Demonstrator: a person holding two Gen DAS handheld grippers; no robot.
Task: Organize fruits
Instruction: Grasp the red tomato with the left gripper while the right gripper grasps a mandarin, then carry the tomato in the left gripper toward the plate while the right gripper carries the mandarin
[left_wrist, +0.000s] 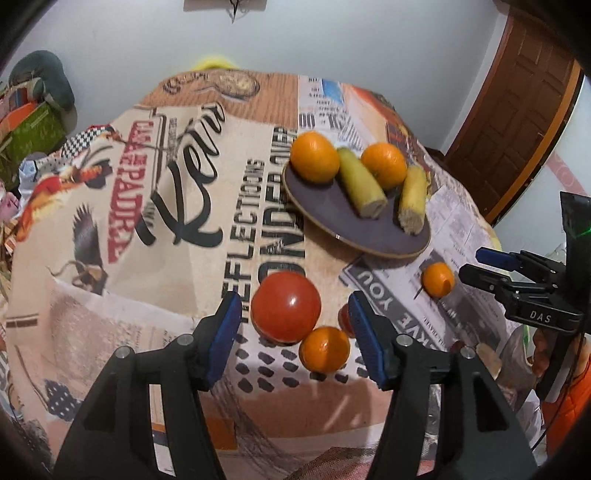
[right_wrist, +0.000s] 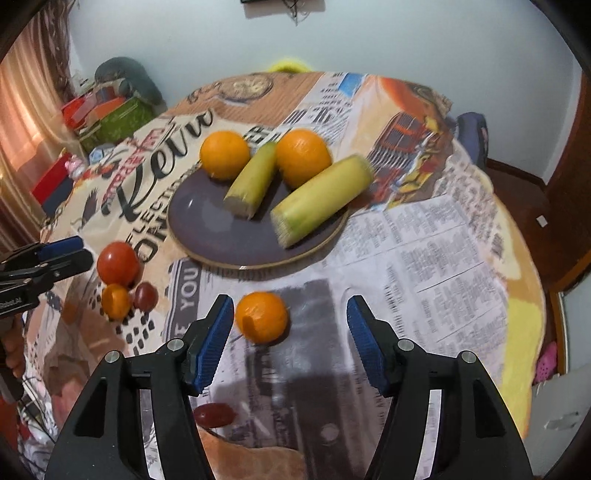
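A dark round plate (left_wrist: 332, 214) (right_wrist: 207, 225) holds two oranges (left_wrist: 314, 157) (right_wrist: 303, 158) and two yellow-green corn pieces (left_wrist: 360, 181) (right_wrist: 319, 199). My left gripper (left_wrist: 293, 325) is open above a red tomato (left_wrist: 285, 312) and a small orange (left_wrist: 324, 349); a small dark red fruit (left_wrist: 343, 317) is partly hidden by its right finger. My right gripper (right_wrist: 290, 325) is open and empty, with a small orange (right_wrist: 261, 316) just inside its left finger. The tomato (right_wrist: 118, 263) shows at left in the right wrist view.
The round table carries a printed newspaper-style cloth (left_wrist: 147, 221) (right_wrist: 424, 258). A small dark red fruit (right_wrist: 214, 414) lies near the table's front edge. Boxes and clutter (right_wrist: 107, 114) stand beyond the far left edge. A wooden door (left_wrist: 517, 129) is at right.
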